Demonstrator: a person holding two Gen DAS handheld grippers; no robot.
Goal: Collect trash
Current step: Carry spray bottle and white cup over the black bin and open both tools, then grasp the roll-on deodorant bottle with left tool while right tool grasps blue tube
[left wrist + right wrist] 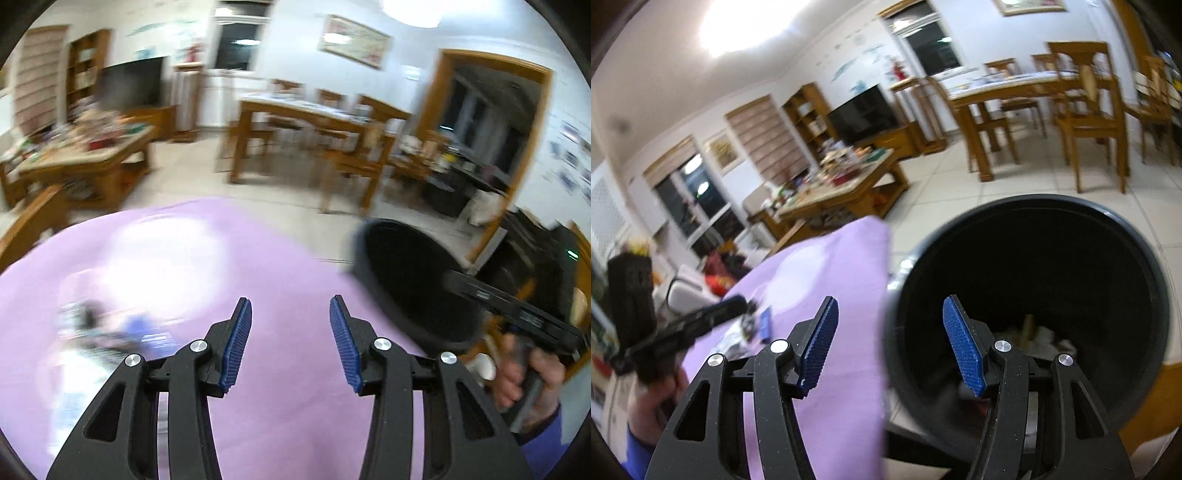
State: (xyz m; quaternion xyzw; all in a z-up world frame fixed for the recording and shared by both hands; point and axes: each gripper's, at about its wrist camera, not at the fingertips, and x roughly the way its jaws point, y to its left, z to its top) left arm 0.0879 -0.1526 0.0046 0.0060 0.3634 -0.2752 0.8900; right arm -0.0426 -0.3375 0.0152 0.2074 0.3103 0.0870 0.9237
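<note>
Left gripper (291, 332): jaws apart, empty, over lilac cloth (288, 406). Right gripper (890, 343): apart, empty, at round black plastic bin (1145, 266). Risk: blurred wrappers (110, 332) missed; bin tipped.

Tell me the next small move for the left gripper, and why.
Probably swing the left gripper left and down toward the blurred litter on the purple cloth. It is open and empty, scraps lie there, and the black bin waits beside the cloth under the open right gripper.
</note>
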